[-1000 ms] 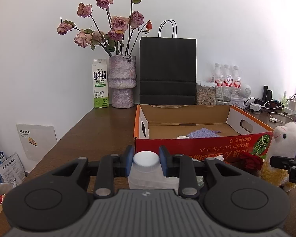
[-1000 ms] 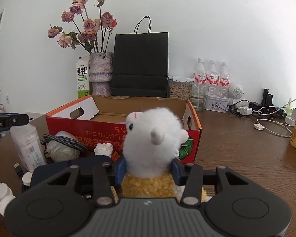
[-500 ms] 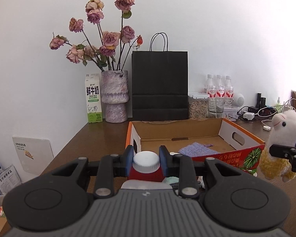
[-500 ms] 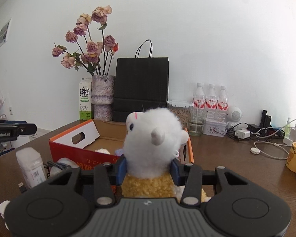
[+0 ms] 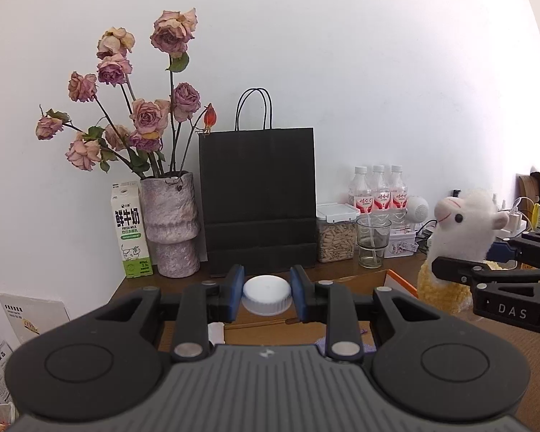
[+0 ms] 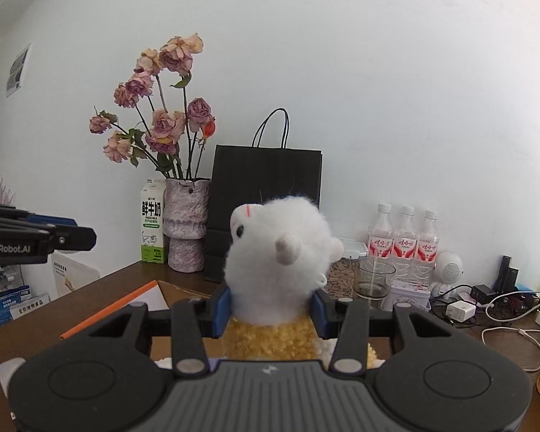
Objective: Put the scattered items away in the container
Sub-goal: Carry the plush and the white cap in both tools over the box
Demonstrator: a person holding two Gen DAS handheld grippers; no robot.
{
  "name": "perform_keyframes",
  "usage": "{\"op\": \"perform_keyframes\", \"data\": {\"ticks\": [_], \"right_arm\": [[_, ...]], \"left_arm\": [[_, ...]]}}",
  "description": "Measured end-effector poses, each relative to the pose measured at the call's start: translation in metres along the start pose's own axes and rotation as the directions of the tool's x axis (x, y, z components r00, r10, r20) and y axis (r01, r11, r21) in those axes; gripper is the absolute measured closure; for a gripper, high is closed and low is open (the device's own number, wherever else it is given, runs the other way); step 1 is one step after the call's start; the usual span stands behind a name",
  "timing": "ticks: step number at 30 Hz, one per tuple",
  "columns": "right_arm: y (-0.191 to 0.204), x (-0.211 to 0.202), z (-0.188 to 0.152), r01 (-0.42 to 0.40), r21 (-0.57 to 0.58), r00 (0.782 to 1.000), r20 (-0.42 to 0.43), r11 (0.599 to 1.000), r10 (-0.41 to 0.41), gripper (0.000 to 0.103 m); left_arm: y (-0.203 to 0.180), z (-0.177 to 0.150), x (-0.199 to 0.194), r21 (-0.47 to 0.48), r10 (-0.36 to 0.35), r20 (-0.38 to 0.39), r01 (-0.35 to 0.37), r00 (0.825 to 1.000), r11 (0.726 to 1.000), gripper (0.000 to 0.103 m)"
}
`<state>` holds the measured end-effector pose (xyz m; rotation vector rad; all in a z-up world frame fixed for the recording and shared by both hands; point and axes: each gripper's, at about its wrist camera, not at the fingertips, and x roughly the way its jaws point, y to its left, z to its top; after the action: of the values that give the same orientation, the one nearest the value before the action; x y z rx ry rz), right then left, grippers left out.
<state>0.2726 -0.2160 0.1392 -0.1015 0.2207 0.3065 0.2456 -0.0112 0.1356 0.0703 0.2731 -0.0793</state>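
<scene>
My left gripper (image 5: 266,297) is shut on a white-capped plastic bottle (image 5: 267,293) and holds it above the near part of the cardboard box (image 5: 396,280); only the cap shows. My right gripper (image 6: 271,311) is shut on a white and yellow alpaca plush (image 6: 280,248), held up over the box, whose orange rim (image 6: 108,315) shows below it. The plush also shows in the left wrist view (image 5: 460,230), to the right of the bottle. A purple cloth (image 5: 367,347) lies inside the box.
At the back stand a vase of dried roses (image 5: 171,226), a milk carton (image 5: 130,230), a black paper bag (image 5: 257,201), a seed jar (image 5: 335,232), a glass (image 5: 372,241) and three water bottles (image 5: 378,190). Cables and chargers (image 6: 486,306) lie at the right.
Both grippers have risen and moved forward with their loads. The bottle and the plush were level with the box front; now they are above the box.
</scene>
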Motion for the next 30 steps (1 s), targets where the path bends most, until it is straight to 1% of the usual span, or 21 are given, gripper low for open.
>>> {"op": "perform_keyframes", "data": {"ticks": [5, 7, 11, 13, 16, 21, 23, 27, 30], "right_arm": [[-0.008, 0.055, 0.009, -0.030, 0.003, 0.997, -0.064, 1.000, 0.030, 0.060], [-0.010, 0.076, 0.010, -0.042, 0.002, 0.995, -0.086, 0.999, 0.042, 0.060], [-0.012, 0.118, 0.009, -0.071, -0.017, 0.991, -0.111, 0.997, 0.069, 0.060], [-0.014, 0.139, 0.007, -0.086, -0.029, 0.987, -0.136, 0.996, 0.081, 0.060], [-0.018, 0.168, 0.003, -0.112, -0.026, 0.978, -0.181, 0.993, 0.106, 0.060], [-0.013, 0.202, -0.007, -0.139, -0.069, 0.966, -0.228, 0.988, 0.120, 0.060], [-0.011, 0.210, -0.011, -0.146, -0.080, 0.961, -0.247, 0.986, 0.122, 0.060], [-0.006, 0.224, -0.020, -0.162, -0.095, 0.944, -0.306, 0.982, 0.126, 0.060], [-0.001, 0.229, -0.023, -0.161, -0.124, 0.938, -0.329, 0.979, 0.112, 0.060]], "left_arm": [[-0.003, 0.018, 0.051, -0.001, 0.003, -0.063, -0.004, 0.998, 1.000, 0.074], [-0.005, 0.021, 0.076, 0.013, 0.008, -0.104, -0.007, 0.995, 1.000, 0.074], [-0.009, 0.020, 0.125, 0.060, 0.038, -0.184, -0.028, 0.982, 0.998, 0.074], [-0.010, 0.016, 0.149, 0.065, 0.047, -0.225, -0.033, 0.973, 0.997, 0.074], [-0.011, 0.007, 0.183, 0.072, 0.060, -0.298, -0.041, 0.953, 0.997, 0.074], [-0.012, -0.015, 0.228, 0.105, 0.090, -0.409, -0.052, 0.908, 0.993, 0.074], [-0.010, -0.023, 0.241, 0.103, 0.093, -0.446, -0.052, 0.890, 0.993, 0.074], [-0.004, -0.037, 0.261, 0.090, 0.089, -0.517, -0.050, 0.851, 0.995, 0.074], [-0.001, -0.043, 0.267, 0.095, 0.094, -0.540, -0.050, 0.837, 0.994, 0.074]]}}
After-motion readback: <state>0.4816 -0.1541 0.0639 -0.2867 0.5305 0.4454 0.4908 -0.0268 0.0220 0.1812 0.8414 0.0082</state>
